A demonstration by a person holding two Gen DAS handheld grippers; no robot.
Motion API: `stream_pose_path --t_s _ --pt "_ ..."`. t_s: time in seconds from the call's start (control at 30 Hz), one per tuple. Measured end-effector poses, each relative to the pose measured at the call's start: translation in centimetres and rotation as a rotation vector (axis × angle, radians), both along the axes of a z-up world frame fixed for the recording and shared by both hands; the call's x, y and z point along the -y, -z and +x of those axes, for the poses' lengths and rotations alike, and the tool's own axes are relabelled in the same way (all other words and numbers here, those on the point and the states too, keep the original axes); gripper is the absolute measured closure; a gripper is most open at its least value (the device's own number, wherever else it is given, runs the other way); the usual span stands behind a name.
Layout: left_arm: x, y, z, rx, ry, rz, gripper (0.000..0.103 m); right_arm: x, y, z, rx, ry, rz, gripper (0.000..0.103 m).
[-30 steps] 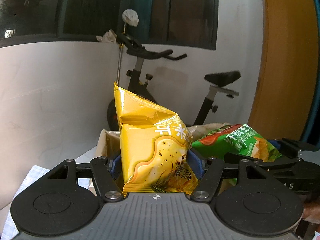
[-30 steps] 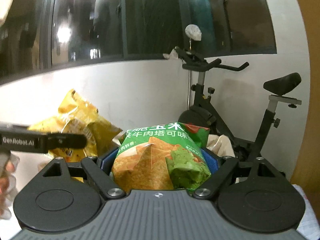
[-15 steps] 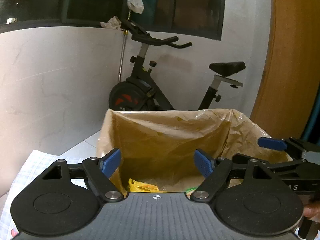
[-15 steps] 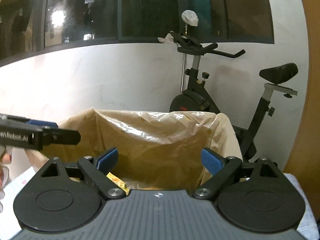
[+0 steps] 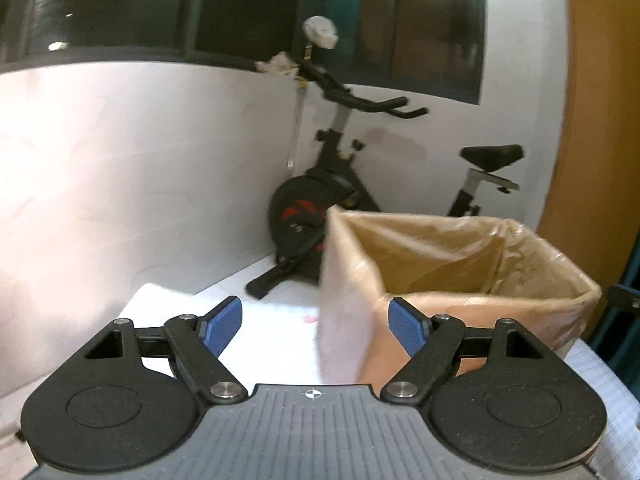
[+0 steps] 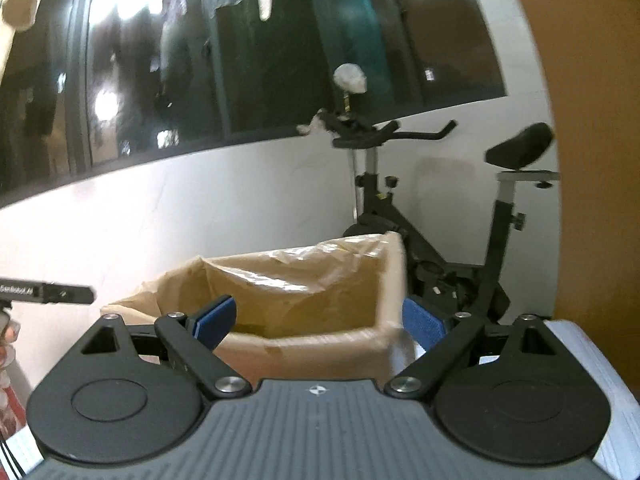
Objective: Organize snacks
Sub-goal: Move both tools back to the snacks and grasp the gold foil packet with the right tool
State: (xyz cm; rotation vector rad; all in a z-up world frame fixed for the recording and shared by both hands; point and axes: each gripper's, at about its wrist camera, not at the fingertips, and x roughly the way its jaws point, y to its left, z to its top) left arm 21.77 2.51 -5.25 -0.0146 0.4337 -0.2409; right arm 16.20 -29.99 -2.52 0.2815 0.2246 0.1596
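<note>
Left wrist view: left gripper jaws apart, nothing between, just been opening.
Right gripper: jaws wide, empty, just been opening.
Box: ahead of both, mouth upward; long axis unclear.
Snacks: not visible.

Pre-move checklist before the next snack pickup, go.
1. Left hand-held gripper empty, jaws apart: ok.
2. Right hand-held gripper empty, jaws apart: ok.
3. Lined cardboard box upright, top open: ok.
4. Snack bags settled inside box: cannot tell, the box floor is hidden in both views.
5. Next snack located: not ok, none in view.
6. Views sharp: not ok, box edges blurred.
</note>
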Motion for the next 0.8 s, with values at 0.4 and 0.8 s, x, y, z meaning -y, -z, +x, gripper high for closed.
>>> stream_pose_path --t_s 0.4,0.8 --pt "-2.5 6.0 -2.8 -0.109 -0.117 -0.017 0.022 2.6 8.0 -5.2 -0.232 0.103 0.085 0.024" --pt "-1.3 9.9 -6.2 -0.162 -0.114 0.003 0.023 1.1 13.5 -6.6 -0.425 0.136 -0.061 0.026"
